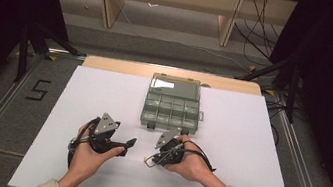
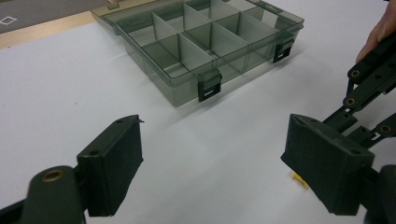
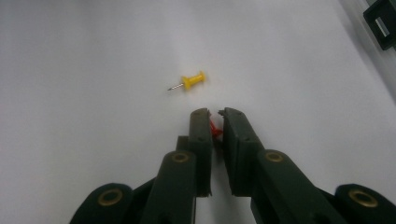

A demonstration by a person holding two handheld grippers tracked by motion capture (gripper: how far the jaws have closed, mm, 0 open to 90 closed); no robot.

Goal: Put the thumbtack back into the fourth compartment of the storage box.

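A small red pushpin [image 3: 215, 129] is pinched between the pads of my right gripper [image 3: 215, 114], low over the white table sheet. A yellow pushpin [image 3: 193, 81] lies on its side just ahead of those jaws, its needle pointing left. In the high view the right gripper [image 1: 148, 161] points left, in front of an open grey compartment box [image 1: 168, 125]. My left gripper [image 1: 126, 146] faces it from the left, jaws wide apart with nothing between them. The left gripper [image 2: 212, 137] looks toward the box [image 2: 187, 91], and a yellow speck [image 2: 299, 179] peeks out by its right jaw.
The white sheet [image 1: 103, 93] covers the table, with a strip of wood along its far edge [image 1: 118, 65]. The box's compartments look bare, and its clear lid [image 1: 175, 85] lies folded back. Black stands and cables flank the table.
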